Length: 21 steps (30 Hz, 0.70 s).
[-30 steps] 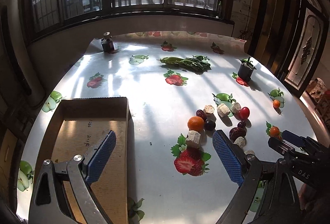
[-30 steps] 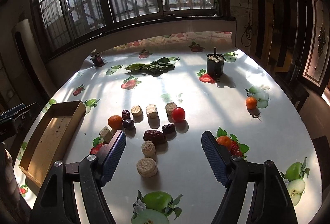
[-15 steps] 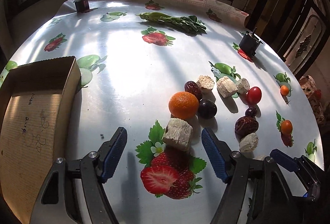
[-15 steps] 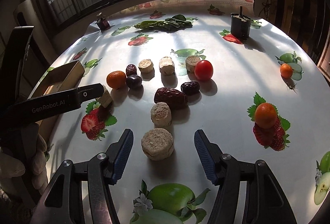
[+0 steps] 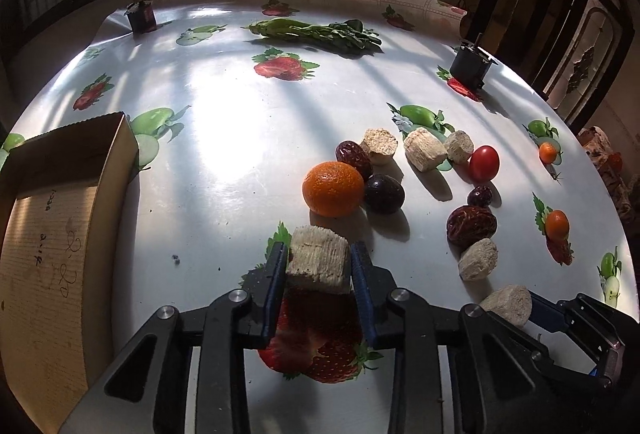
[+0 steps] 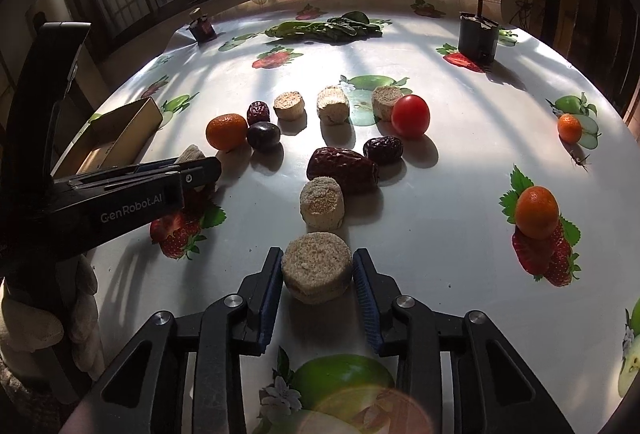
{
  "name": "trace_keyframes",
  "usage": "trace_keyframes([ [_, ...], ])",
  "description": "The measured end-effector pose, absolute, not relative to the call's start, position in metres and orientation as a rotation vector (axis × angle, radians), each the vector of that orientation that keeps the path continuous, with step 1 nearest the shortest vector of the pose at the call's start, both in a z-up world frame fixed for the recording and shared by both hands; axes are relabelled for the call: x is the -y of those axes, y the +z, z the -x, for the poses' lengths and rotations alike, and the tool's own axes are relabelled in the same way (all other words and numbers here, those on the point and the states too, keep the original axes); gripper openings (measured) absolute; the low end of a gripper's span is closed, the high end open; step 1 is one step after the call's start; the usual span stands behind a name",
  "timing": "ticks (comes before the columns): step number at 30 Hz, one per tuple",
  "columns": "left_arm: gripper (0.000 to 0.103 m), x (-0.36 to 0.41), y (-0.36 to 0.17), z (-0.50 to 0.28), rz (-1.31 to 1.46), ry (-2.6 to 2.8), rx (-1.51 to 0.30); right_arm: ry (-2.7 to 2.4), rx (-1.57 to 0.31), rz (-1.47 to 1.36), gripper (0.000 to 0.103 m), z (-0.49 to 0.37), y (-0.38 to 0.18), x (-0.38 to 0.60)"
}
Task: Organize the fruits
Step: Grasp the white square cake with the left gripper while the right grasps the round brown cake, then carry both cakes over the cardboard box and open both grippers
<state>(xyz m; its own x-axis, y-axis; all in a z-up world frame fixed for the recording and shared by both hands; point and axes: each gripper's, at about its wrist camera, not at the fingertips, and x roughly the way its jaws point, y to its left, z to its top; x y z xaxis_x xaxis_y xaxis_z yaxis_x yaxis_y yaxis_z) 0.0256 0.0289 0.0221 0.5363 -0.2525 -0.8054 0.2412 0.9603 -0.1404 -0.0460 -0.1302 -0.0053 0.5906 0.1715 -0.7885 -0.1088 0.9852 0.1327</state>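
Note:
My left gripper [image 5: 319,262] is shut on a beige cylindrical chunk [image 5: 318,259] resting on the table, just in front of an orange [image 5: 333,188]. My right gripper [image 6: 317,272] is shut on a round beige chunk [image 6: 317,266], also low on the table. A second beige chunk [image 6: 322,203], a large red date [image 6: 342,168], a dark plum [image 6: 263,135], a red tomato [image 6: 411,115] and several more chunks lie beyond. The open cardboard box [image 5: 52,234] sits at the left; it also shows in the right wrist view [image 6: 116,138].
A bunch of green leaves [image 5: 320,32], a small dark jar [image 5: 141,12] and a black pot [image 5: 472,64] stand at the far side. Small oranges [image 6: 536,212] [image 6: 569,127] lie at the right. The round table's edge curves close on the left and right.
Both grippers moved forward and down, then closed: the left onto the beige chunk near the orange, the right onto the nearest round chunk.

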Motion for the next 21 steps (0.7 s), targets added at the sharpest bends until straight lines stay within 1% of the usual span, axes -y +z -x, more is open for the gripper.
trace_keyframes([
  [5,0.031,-0.047,0.06,0.006,0.065,-0.331,-0.893,0.166,-0.88,-0.071,0.037,0.062,0.013,0.128],
  [9,0.031,-0.075,0.102,0.039,0.107,-0.361,-0.822,0.199,-0.817,-0.054,0.037,0.08,0.044,0.117],
  [15,0.031,-0.146,0.182,0.074,0.146,-0.343,-0.698,0.292,-0.661,0.012,0.037,0.107,0.12,0.079],
  [18,0.031,-0.19,0.226,0.066,0.153,-0.284,-0.652,0.356,-0.58,0.001,0.037,0.103,0.169,0.06],
  [21,0.031,-0.226,0.268,0.041,0.09,-0.153,-0.606,0.426,-0.515,-0.034,0.038,0.087,0.22,0.037],
])
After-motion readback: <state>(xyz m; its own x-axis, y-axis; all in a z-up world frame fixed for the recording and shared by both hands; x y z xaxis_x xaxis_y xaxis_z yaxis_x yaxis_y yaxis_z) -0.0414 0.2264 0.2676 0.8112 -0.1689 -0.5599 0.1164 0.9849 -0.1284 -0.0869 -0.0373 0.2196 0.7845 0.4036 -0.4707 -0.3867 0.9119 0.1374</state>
